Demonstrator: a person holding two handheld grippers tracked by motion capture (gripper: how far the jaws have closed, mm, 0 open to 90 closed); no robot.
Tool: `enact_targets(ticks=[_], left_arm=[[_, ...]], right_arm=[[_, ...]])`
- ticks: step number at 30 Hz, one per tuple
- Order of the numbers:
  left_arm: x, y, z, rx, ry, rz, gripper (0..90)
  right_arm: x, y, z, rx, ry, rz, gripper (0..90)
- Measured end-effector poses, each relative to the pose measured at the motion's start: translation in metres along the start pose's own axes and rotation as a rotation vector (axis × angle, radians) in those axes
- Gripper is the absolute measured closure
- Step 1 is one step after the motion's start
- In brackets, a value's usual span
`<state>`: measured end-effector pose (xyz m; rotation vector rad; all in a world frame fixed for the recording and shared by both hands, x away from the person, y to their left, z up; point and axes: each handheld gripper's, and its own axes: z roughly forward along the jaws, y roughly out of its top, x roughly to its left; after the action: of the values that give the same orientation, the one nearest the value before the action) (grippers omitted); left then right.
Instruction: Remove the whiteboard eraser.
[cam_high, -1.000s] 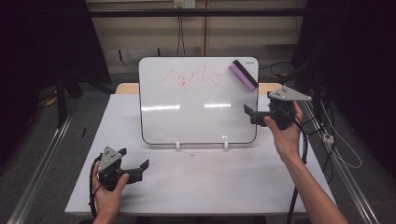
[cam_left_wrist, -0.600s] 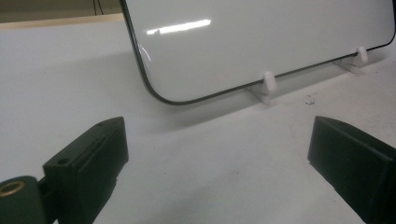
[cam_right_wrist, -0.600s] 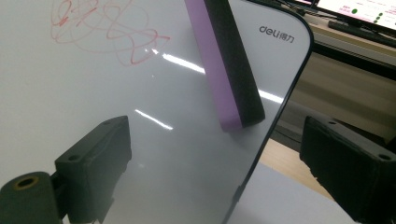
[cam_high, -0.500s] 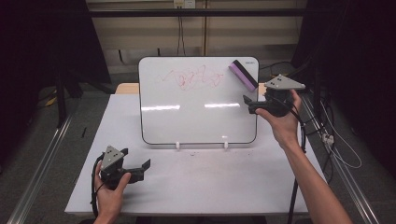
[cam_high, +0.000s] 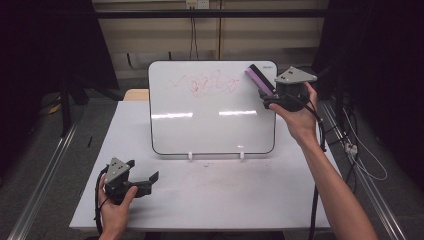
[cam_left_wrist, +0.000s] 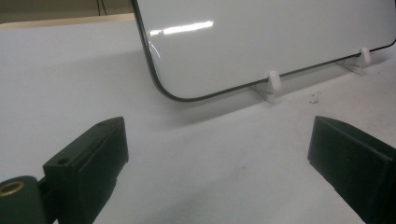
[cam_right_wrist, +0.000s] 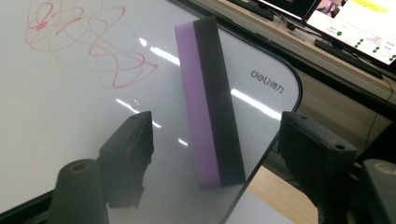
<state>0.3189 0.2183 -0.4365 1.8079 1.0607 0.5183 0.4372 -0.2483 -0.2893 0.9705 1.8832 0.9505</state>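
The white bench (cam_high: 215, 200) carried everything, and the left hand-held gripper (cam_high: 145, 181) rested on its near left corner, jaws wide apart with only bare bench between them. Ahead of that hand-held gripper stood the whiteboard (cam_high: 210, 125), propped upright on two small white feet (cam_left_wrist: 273, 81), its rounded lower corner just beyond the jaws in the left gripper view. A red scribble (cam_high: 207, 82) sat on the upper part of the board, off to the left of the right hand-held gripper (cam_high: 267, 97), which was raised at the board's upper right corner. Directly ahead of that hand-held gripper, the purple and black eraser (cam_right_wrist: 210, 102) clung to the board's face at a slant, near the corner and beside the printed logo (cam_right_wrist: 267, 80). The right hand-held gripper's jaws had just been closing, yet they stood apart on either side of the eraser's lower end, neither pad pressing on it in the right gripper view. Beyond the board's edge, lit monitors (cam_right_wrist: 355, 28) showed on a far desk.
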Motion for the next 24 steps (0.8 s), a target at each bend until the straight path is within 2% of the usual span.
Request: enact_targets(ticks=[6, 7, 8, 12, 15, 17, 18, 19, 22, 24], left_arm=[[-0.001, 0.001, 0.000, 0.001, 0.000, 0.013, 4.7], [-0.001, 0.001, 0.001, 0.001, -0.004, 0.009, 4.8], [-0.001, 0.001, 0.001, 0.001, -0.006, 0.004, 4.7], [0.000, 0.001, 0.002, 0.004, -0.002, 0.005, 4.8], [0.000, 0.001, 0.003, 0.009, -0.006, 0.004, 4.8], [-0.001, 0.001, 0.002, 0.006, -0.004, 0.007, 4.8], [-0.001, 0.001, 0.001, 0.010, -0.004, 0.014, 4.9], [-0.001, 0.001, 0.001, 0.009, -0.006, 0.017, 4.9], [-0.001, 0.001, 0.001, 0.008, -0.006, 0.019, 4.9], [-0.001, 0.001, 0.001, 0.011, -0.006, 0.013, 4.9]], right_arm=[[-0.002, 0.006, 0.008, 0.040, 0.008, -0.021, 37.4], [-0.002, 0.007, 0.010, 0.053, 0.012, -0.032, 39.0], [-0.001, 0.008, 0.014, 0.092, -0.001, -0.064, 41.5], [-0.001, 0.010, 0.023, 0.136, 0.017, -0.084, 46.9], [0.001, 0.009, 0.027, 0.150, 0.013, -0.094, 50.5], [0.003, 0.007, 0.031, 0.181, 0.004, -0.115, 55.9], [0.003, 0.007, 0.031, 0.181, 0.004, -0.115, 55.9], [0.003, 0.007, 0.031, 0.186, -0.016, -0.125, 61.9], [0.002, 0.007, 0.030, 0.184, -0.025, -0.124, 63.0], [0.004, 0.007, 0.030, 0.189, -0.031, -0.143, 63.4]])
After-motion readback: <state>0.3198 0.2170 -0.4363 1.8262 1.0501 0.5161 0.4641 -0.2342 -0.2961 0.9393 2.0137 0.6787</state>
